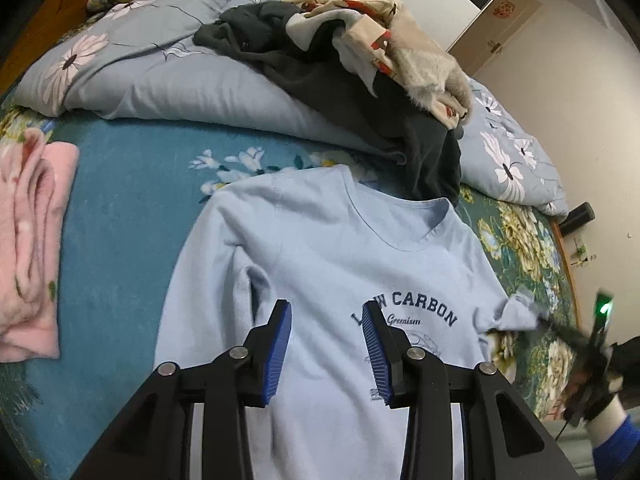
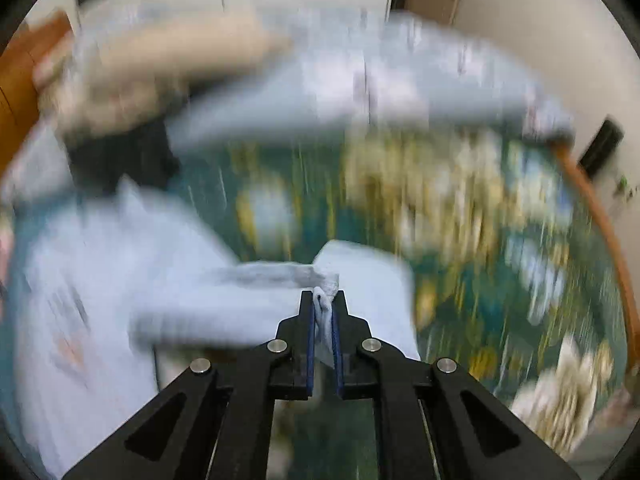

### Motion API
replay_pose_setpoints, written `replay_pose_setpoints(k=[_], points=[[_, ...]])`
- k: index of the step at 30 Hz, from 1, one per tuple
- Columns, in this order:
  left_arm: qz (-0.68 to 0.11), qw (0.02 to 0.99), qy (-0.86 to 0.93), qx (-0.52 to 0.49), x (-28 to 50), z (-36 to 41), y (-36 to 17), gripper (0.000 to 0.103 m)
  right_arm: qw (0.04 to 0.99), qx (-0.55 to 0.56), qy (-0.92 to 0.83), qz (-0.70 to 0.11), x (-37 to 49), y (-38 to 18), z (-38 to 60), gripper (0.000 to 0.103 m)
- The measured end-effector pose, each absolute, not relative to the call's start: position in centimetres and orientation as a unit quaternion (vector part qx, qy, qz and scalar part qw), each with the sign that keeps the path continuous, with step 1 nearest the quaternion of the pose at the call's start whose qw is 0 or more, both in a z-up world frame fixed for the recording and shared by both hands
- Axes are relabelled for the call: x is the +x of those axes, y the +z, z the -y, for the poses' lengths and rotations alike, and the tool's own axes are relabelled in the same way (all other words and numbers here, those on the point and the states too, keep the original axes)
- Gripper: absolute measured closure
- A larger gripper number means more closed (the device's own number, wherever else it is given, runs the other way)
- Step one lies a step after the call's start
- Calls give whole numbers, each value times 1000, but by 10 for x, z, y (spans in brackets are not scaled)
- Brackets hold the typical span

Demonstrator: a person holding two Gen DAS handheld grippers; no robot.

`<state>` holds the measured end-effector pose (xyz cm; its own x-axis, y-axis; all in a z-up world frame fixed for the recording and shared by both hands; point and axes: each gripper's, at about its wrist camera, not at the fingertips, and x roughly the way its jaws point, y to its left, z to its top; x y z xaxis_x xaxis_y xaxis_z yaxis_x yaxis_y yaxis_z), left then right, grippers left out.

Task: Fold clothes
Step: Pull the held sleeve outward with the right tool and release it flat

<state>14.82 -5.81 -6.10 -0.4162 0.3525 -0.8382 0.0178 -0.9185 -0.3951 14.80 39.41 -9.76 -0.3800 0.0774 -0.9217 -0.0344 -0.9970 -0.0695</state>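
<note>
A light blue T-shirt (image 1: 320,248) printed "LOW CARBON" lies face up on the bed, collar pointing away from me. My left gripper (image 1: 326,306) hovers over its chest with the blue pads apart and nothing pinched between them. At the right edge of the left wrist view, my right gripper (image 1: 538,316) holds the bunched tip of the shirt's sleeve (image 1: 514,310). The right wrist view is heavily blurred. There the right gripper (image 2: 323,294) is shut on a fold of that light blue sleeve (image 2: 362,276), and the shirt body (image 2: 92,272) spreads to the left.
A folded pink garment (image 1: 30,248) lies at the left on the teal floral sheet (image 1: 132,184). Behind the shirt, a dark garment (image 1: 380,120) and a patterned one (image 1: 400,40) are heaped on a grey-blue floral duvet (image 1: 160,80). The wooden bed edge (image 2: 600,224) runs along the right.
</note>
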Motion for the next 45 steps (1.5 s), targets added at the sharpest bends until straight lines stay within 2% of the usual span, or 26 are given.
replay_pose_setpoints(k=[3,7,9,10,11,13,18,22,24,26,28,31,34,38,41,45], points=[[180,93,821,-534,149,65,-65,61,36,-589,807,-27,175,-123,-413,95],[188,85,818,-537,148,70,-69,61,30,-606,790,-92,188,-123,-430,89],[186,86,818,-538,147,68,-69,61,37,-568,810,-144,188,-104,-442,76],[183,87,818,-538,146,66,-69,61,40,-550,816,-170,186,-98,-450,62],[181,88,818,-539,146,64,-69,60,48,-540,818,-192,178,-95,-457,55],[180,91,816,-541,144,59,-68,60,69,-533,815,-218,158,-95,-468,54],[168,96,817,-543,145,49,-62,57,96,-578,791,-178,104,-125,-449,55],[146,86,822,-544,147,51,-60,54,112,-612,768,-150,94,-151,-438,55],[147,79,821,-546,147,56,-61,54,124,-623,762,-128,94,-159,-434,60],[151,74,820,-547,147,60,-61,54,140,-624,762,-103,96,-162,-433,85],[152,70,820,-547,147,63,-62,54,143,-624,761,-108,101,-158,-442,98],[151,65,820,-547,147,66,-64,54,123,-592,784,-139,112,-129,-464,99],[148,61,820,-549,147,65,-66,54,106,-520,831,-165,128,-72,-496,99],[143,56,820,-552,146,62,-68,54,127,-426,871,-208,153,-12,-550,99],[137,54,816,-559,146,59,-73,54,166,-397,871,-235,172,-12,-586,99],[121,51,812,-569,148,54,-74,54,214,-451,820,-279,197,-82,-616,99]])
